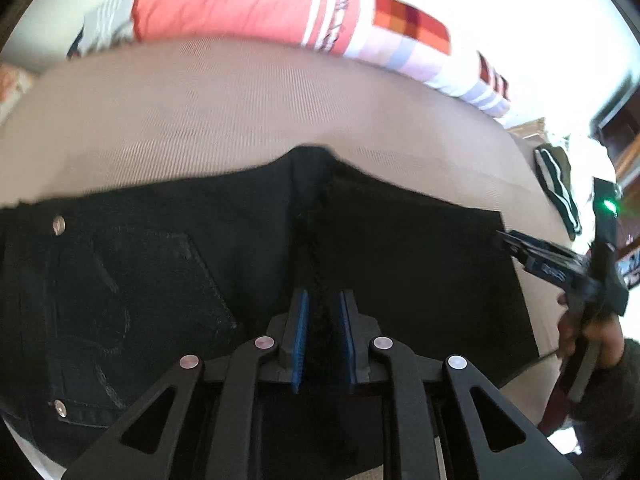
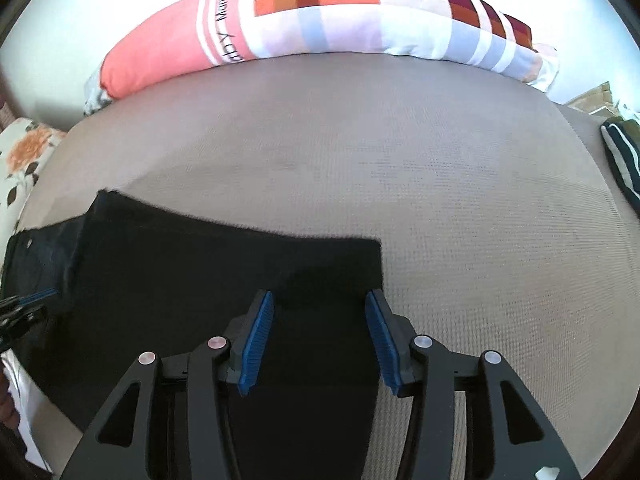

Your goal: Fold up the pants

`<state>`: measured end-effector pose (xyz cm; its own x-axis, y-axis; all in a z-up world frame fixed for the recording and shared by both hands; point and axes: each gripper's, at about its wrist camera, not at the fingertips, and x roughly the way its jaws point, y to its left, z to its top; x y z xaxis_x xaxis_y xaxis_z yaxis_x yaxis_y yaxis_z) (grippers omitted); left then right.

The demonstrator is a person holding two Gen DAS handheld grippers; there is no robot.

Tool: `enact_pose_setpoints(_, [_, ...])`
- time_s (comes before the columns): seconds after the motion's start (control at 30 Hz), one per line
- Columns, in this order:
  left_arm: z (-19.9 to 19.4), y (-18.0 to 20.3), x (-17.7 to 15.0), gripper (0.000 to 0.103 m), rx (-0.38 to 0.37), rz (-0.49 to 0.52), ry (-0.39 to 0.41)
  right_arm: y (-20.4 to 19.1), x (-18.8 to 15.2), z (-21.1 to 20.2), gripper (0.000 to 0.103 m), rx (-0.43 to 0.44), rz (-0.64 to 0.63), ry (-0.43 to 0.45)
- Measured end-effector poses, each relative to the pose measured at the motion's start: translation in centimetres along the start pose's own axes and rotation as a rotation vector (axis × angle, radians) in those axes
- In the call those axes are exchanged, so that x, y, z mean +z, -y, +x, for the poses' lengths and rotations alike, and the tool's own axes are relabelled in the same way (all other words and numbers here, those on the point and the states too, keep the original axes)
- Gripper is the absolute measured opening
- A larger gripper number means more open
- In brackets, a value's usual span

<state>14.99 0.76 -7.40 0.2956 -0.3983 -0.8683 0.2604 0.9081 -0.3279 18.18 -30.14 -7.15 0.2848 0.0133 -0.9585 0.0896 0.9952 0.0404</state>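
Observation:
Black pants (image 1: 400, 260) lie folded on a beige bed cover (image 1: 240, 112), back pocket and rivets to the left. My left gripper (image 1: 323, 296) points down over their middle seam. Its blue pads stand a narrow gap apart with a fuzzy ridge of the cloth between them, not visibly pinched. A hand (image 1: 592, 336) holds my right gripper (image 1: 505, 236) at the pants' right edge. In the right wrist view the right gripper (image 2: 319, 296) is open wide over the right end of the pants (image 2: 200, 272), one pad at the cloth's edge. The left gripper (image 2: 44, 292) shows at the far left.
A coral and checked pillow (image 2: 320, 20) lies along the far side of the bed. A dark striped garment (image 2: 624, 160) sits at the right edge and a floral cloth (image 2: 24, 152) at the left. Bare beige cover (image 2: 440, 200) stretches beyond the pants.

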Motion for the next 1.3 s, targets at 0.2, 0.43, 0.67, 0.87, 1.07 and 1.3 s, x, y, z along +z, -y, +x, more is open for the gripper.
enact_pose_setpoints(0.2, [1.1,1.3,-1.2,0.017,-0.025,0.045,-0.025,1.3,0.7,1.3,0.049,0.045,0.065,-0.031])
enact_pose_setpoints(0.43, [2.2,1.8,-2.9,0.017,0.027,0.073,-0.035,1.0,-0.8,-1.6,0.049,0.018,0.032,0.007])
enact_pose_setpoints(0.67, [2.2,2.3,-3.9,0.020,0.058,0.093,-0.018,-0.4,-3.9,-3.9,0.049,0.053,-0.003,0.005])
enact_pose_setpoints(0.87, [2.1,2.8,-4.6,0.029,0.058,0.091,-0.008,-1.9,-5.8,-4.2,0.050,0.068,-0.032,-0.014])
enact_pose_setpoints(1.07, [1.0,2.0,-5.5,0.041,0.053,0.062,-0.022,-3.8,-7.5,-4.1,0.050,0.072,-0.089,-0.038])
enact_pose_setpoints(1.3, [-2.8,-0.6,-5.4,0.042,0.101,0.014,0.037,-7.1,-8.8,-3.6,0.050,0.137,-0.145,-0.080])
